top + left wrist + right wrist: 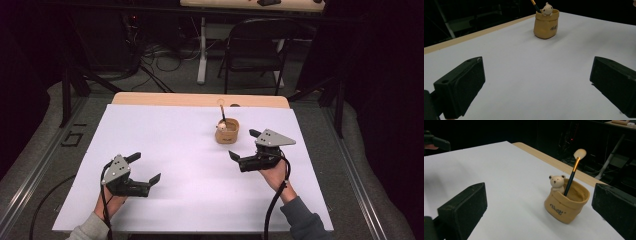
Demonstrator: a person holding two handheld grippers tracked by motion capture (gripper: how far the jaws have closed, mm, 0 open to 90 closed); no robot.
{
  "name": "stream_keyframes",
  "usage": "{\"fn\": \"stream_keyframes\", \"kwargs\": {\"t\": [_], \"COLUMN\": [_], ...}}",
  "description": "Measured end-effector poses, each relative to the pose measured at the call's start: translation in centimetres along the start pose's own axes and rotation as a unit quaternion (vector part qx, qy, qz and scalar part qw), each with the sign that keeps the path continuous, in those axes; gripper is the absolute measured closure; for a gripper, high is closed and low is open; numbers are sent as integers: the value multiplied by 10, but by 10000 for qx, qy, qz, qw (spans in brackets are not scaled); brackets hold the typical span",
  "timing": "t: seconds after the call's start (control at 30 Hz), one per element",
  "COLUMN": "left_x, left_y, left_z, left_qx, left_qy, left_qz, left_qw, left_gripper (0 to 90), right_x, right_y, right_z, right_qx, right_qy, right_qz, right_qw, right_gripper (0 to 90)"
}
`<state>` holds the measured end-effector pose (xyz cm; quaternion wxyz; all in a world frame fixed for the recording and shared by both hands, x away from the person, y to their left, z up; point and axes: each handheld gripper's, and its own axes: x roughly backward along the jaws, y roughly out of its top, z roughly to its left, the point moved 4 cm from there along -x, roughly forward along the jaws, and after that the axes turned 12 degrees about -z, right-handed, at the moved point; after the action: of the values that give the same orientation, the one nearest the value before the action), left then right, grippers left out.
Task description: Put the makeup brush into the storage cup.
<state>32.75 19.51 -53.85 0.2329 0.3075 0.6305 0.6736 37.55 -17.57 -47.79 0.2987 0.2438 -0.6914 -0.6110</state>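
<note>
— High view first: where's the pot?
— Centre-right, just upper left of my right gripper, jaws apart; my left gripper sits farther off, also open.
— Right gripper view?
— Brush stands upright, lower right.

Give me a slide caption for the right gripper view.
Open right gripper faces a tan bear pot holding a makeup brush on the white table.

Left gripper at 7 o'clock, jaws wide apart, pointing to 2. Right gripper at 3 o'clock, jaws wide apart, pointing to 10. Both hand-held, nothing between them.
</note>
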Motion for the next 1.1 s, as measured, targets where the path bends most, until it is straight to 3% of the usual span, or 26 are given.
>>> {"fn": "stream_keyframes", "kwargs": {"t": [0.63,1.1], "left_x": [14,23], "left_y": [-2,-4], "left_z": [0,0], "left_qx": [123,167], "left_qy": [45,129], "left_qz": [-201,-307], "left_qw": [9997,9993], "left_gripper": [0,0], "right_x": [32,52], "right_y": [-29,-45], "right_z": [22,29], "right_qx": [-55,-51], "right_qy": [-263,-393], "right_qz": [-105,-152], "right_qw": [9996,9991], "right_gripper": [0,0]}}
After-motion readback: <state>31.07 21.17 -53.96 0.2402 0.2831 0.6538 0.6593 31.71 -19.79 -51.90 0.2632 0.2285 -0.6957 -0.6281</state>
